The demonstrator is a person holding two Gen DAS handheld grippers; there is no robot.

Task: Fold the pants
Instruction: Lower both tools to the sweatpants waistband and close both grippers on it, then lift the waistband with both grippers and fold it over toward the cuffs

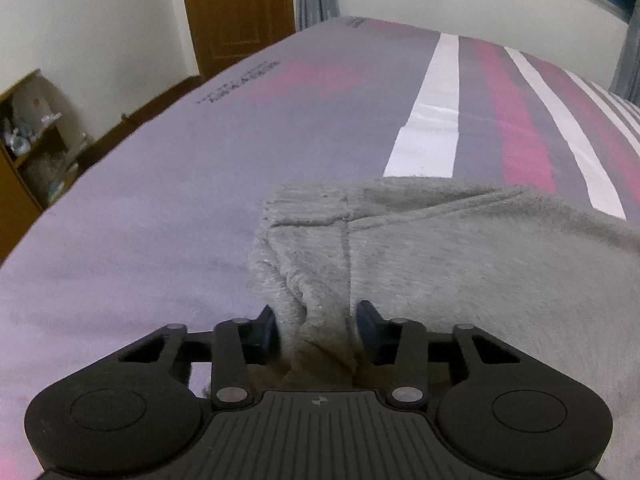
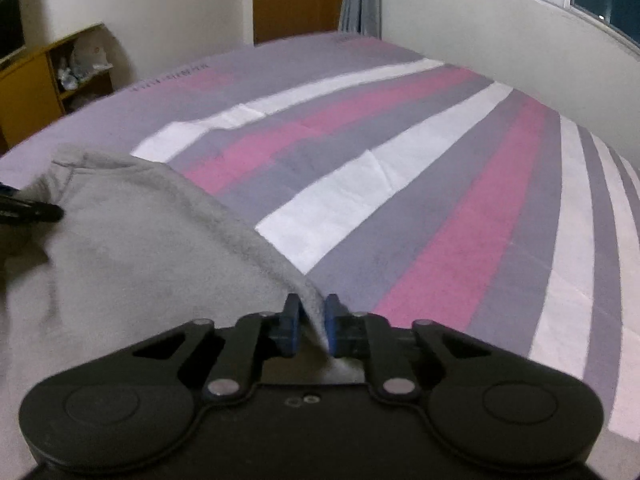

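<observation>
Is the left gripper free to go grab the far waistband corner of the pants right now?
Probably not. The left gripper is shut on a bunch of the pants, so it would have to let go first. Nothing else lies between it and that corner.

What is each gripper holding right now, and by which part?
Both hold the grey pants. The left gripper pinches a bunched corner; the right gripper clamps a thin edge of the fabric.
</observation>
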